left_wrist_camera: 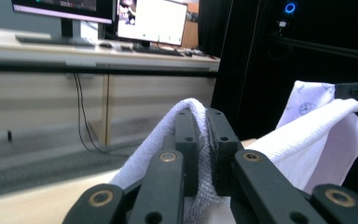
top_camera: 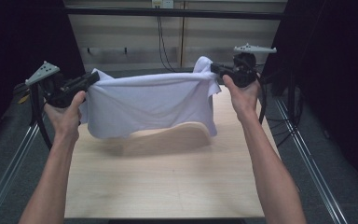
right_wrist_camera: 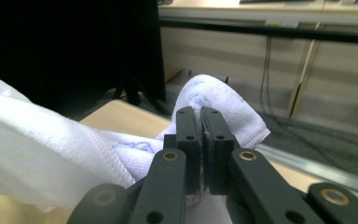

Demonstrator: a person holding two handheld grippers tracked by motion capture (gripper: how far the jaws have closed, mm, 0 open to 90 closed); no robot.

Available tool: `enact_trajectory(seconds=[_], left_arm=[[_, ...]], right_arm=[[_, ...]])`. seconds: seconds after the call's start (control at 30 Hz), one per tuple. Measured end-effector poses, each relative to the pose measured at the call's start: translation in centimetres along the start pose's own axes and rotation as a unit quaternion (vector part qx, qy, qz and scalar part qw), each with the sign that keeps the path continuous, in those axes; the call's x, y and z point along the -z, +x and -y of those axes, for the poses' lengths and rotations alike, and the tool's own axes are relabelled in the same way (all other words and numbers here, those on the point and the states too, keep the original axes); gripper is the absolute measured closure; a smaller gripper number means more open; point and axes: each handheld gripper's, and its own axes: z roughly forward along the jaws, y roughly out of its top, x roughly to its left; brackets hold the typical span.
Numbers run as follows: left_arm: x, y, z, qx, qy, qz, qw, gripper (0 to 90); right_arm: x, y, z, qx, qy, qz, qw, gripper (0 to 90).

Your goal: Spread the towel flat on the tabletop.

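White terry-cloth towel [top_camera: 149,105] hangs stretched in the air above the pale wooden tabletop [top_camera: 168,182], its lower edge clear of the surface. Left hand-held gripper [top_camera: 92,78]: jaws clamped tight on the towel's left corner, cloth bunched over the tips. Right hand-held gripper [top_camera: 216,69]: jaws likewise pinched on the right corner, fabric poking out past them.

Both bare forearms reach forward and apart, each hand gripping a black two-jaw gripper, the left gripper [top_camera: 92,77] and right gripper [top_camera: 215,69] raised with jaws clamped together.
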Motion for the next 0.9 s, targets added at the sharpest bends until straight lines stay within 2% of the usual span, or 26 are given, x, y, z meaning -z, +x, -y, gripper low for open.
enact_trajectory(seconds=[0.07, 0.1, 0.17, 0.2, 0.23, 0.3, 0.33, 0.37, 0.4, 0.43, 0.47, 0.5, 0.53, 0.57, 0.6, 0.63, 0.67, 0.7, 0.73, 0.77, 0.8, 0.83, 0.87, 0.9], left_arm=[[0.0, -0.3, -0.2, 0.000, -0.009, 0.010, 0.9999, 85.3], [0.2, -0.5, 0.0, -0.006, -0.010, 0.002, 0.9999, 85.3], [0.7, -0.7, 0.9, -0.004, -0.013, 0.013, 0.9998, 85.2], [1.0, -0.9, 1.7, -0.008, -0.007, 0.012, 0.9999, 85.2], [1.4, -1.1, 3.0, -0.010, 0.011, 0.014, 0.9998, 85.2], [2.1, -1.2, 5.5, -0.019, 0.051, 0.029, 0.9981, 84.9], [2.1, -1.2, 5.5, -0.019, 0.051, 0.029, 0.9981, 84.8], [2.6, -1.3, 8.5, -0.022, 0.088, 0.046, 0.9948, 84.8], [2.6, -1.3, 8.5, -0.022, 0.088, 0.046, 0.9948, 84.8], [3.1, -1.6, 11.0, -0.024, 0.125, 0.050, 0.9906, 84.8], [3.7, -1.9, 12.6, -0.023, 0.143, 0.054, 0.9879, 84.8], [4.3, -2.0, 13.7, -0.021, 0.153, 0.057, 0.9863, 84.7], [4.3, -2.0, 13.7, -0.021, 0.153, 0.057, 0.9863, 84.6], [5.5, -2.3, 15.1, -0.011, 0.163, 0.071, 0.9840, 84.3], [6.1, -2.5, 15.7, -0.016, 0.172, 0.070, 0.9825, 83.9], [6.7, -2.8, 16.2, -0.015, 0.181, 0.074, 0.9806, 83.5], [6.7, -2.8, 16.2, -0.015, 0.181, 0.074, 0.9806, 83.0], [7.1, -3.0, 16.6, -0.013, 0.191, 0.082, 0.9780, 83.0], [7.5, -3.3, 16.9, -0.026, 0.199, 0.082, 0.9762, 79.6], [8.1, -3.9, 17.0, -0.022, 0.199, 0.087, 0.9759, 75.9], [8.3, -4.0, 16.8, -0.020, 0.194, 0.090, 0.9767, 69.1], [8.5, -4.2, 16.5, -0.019, 0.185, 0.100, 0.9776, 66.4], [8.5, -4.3, 16.1, -0.020, 0.176, 0.100, 0.9792, 63.6], [8.2, -4.5, 15.6, -0.022, 0.173, 0.101, 0.9796, 60.3]], right_arm=[[-0.2, 0.0, -1.0, 0.009, -0.006, 0.010, 0.9999, 87.1], [-0.1, 0.0, -1.2, 0.012, -0.009, 0.012, 0.9998, 87.1], [0.1, 0.0, -0.8, 0.007, -0.015, -0.001, 0.9999, 87.1], [0.1, 0.1, -0.3, 0.010, -0.010, -0.003, 0.9999, 87.1], [0.2, 0.2, 0.6, 0.011, -0.003, -0.011, 0.9999, 87.1], [0.3, 0.6, 3.8, 0.002, 0.016, -0.042, 0.9990, 87.0], [0.3, 1.0, 5.5, 0.005, 0.028, -0.053, 0.9982, 87.0], [0.3, 1.3, 7.2, 0.005, 0.042, -0.061, 0.9972, 87.0], [0.3, 1.7, 9.0, -0.001, 0.050, -0.069, 0.9964, 87.0], [0.3, 2.1, 10.7, -0.004, 0.067, -0.078, 0.9947, 87.0], [0.3, 2.5, 12.0, 0.004, 0.084, -0.070, 0.9940, 87.0], [0.6, 3.2, 14.0, 0.013, 0.102, -0.065, 0.9925, 87.0], [0.6, 3.2, 14.0, 0.013, 0.102, -0.065, 0.9925, 87.0], [1.4, 3.9, 17.1, 0.011, 0.129, -0.083, 0.9882, 86.8], [1.7, 4.2, 18.1, 0.008, 0.136, -0.088, 0.9868, 86.8], [2.1, 4.5, 19.5, 0.007, 0.148, -0.101, 0.9838, 86.6], [2.6, 4.9, 21.0, 0.010, 0.161, -0.108, 0.9810, 86.2], [2.6, 4.9, 21.0, 0.010, 0.161, -0.108, 0.9810, 86.2], [3.5, 5.5, 22.8, -0.006, 0.168, -0.126, 0.9778, 82.5], [4.0, 5.9, 23.3, -0.007, 0.172, -0.134, 0.9759, 78.5], [4.4, 6.1, 23.6, 0.001, 0.173, -0.136, 0.9756, 73.7], [5.0, 6.2, 23.6, 0.003, 0.175, -0.126, 0.9766, 71.0], [5.6, 6.2, 23.4, 0.011, 0.171, -0.109, 0.9792, 68.9], [6.2, 6.0, 23.0, 0.016, 0.159, -0.107, 0.9814, 65.3]])
